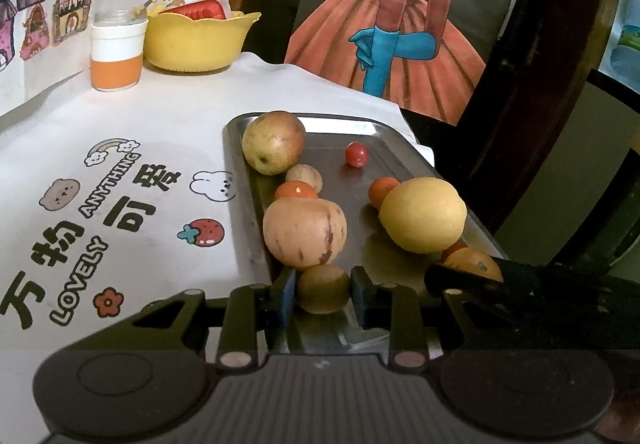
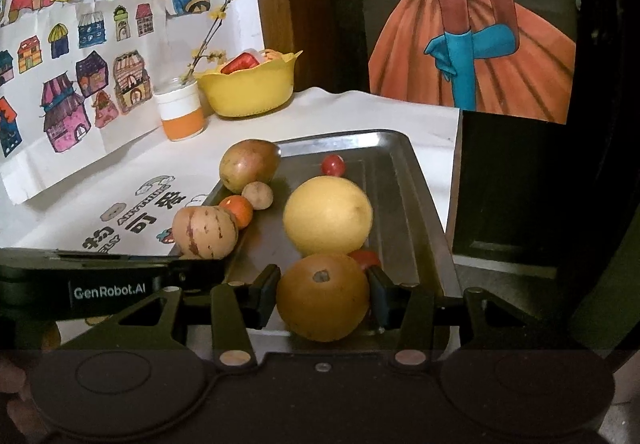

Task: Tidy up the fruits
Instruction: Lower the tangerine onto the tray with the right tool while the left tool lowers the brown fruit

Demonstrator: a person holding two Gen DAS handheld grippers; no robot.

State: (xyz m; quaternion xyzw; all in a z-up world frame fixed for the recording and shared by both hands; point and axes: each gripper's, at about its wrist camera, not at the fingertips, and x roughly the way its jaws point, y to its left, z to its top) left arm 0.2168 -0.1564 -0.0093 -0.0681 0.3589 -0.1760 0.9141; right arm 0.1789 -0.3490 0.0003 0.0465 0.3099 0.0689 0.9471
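A metal tray (image 1: pixel 256 204) (image 2: pixel 412 204) on the white printed cloth holds several fruits. Among them are a reddish-green apple (image 1: pixel 274 142) (image 2: pixel 249 165), a striped pale melon (image 1: pixel 304 230) (image 2: pixel 205 232), a big yellow citrus (image 1: pixel 422 214) (image 2: pixel 328 216), small oranges (image 1: pixel 296 190) and a cherry tomato (image 1: pixel 356 154) (image 2: pixel 333 165). At the tray's near end my left gripper (image 1: pixel 323 280) is shut on a small brown-green round fruit (image 1: pixel 323 294). My right gripper (image 2: pixel 323 284) is shut on a larger orange-brown fruit (image 2: pixel 320 308) (image 1: pixel 472 262) just to the right of it.
A yellow bowl (image 1: pixel 196 40) (image 2: pixel 250 90) with packets and a white-and-orange jar (image 1: pixel 117 56) (image 2: pixel 182 112) holding a flower twig stand at the back left against the drawings. The table edge drops off right beside the tray's right side, with dark wooden furniture (image 1: pixel 540 84) beyond.
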